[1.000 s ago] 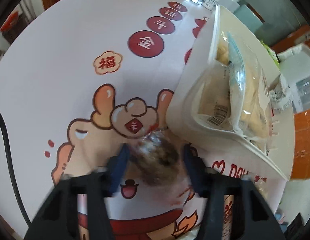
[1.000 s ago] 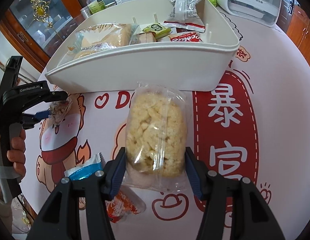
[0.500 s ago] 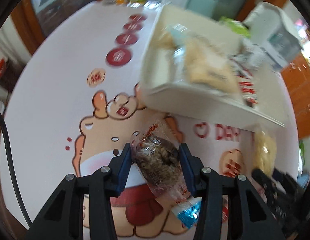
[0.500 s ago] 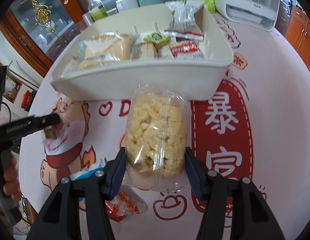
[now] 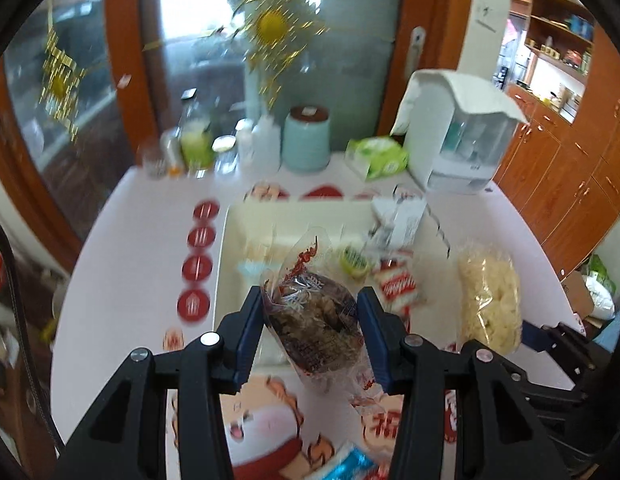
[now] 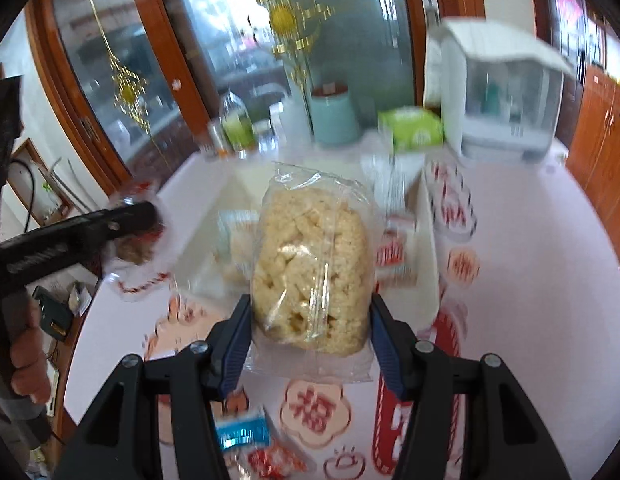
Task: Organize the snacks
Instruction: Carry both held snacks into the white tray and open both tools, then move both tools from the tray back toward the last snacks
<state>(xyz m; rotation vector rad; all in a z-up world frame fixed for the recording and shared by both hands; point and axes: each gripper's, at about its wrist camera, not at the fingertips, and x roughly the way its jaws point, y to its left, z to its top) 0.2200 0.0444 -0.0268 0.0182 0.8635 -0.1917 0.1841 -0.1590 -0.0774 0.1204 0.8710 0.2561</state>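
Observation:
My left gripper [image 5: 312, 322] is shut on a clear packet of dark brown snack [image 5: 316, 320], held in the air over the near edge of the white bin [image 5: 229, 240]. My right gripper [image 6: 310, 320] is shut on a clear bag of pale puffed-rice snack [image 6: 312, 268], also lifted above the table in front of the bin [image 6: 428, 256]. That pale bag [image 5: 490, 300] shows at the right of the left wrist view. The left gripper with its dark packet [image 6: 137, 244] shows at the left of the right wrist view. Several wrapped snacks lie inside the bin.
A blue packet [image 6: 241, 432] and a red-and-white packet [image 6: 269, 460] lie on the printed tablecloth below the grippers. Bottles, a teal canister [image 5: 307, 138], a green tissue pack [image 5: 378, 156] and a white appliance [image 5: 462, 136] stand at the table's far edge. A person's hand [image 6: 25, 356] holds the left gripper.
Both grippers have risen off the table with their packets. The left one has rolled and swung toward the bin, so both views now look over the bin to the far wall.

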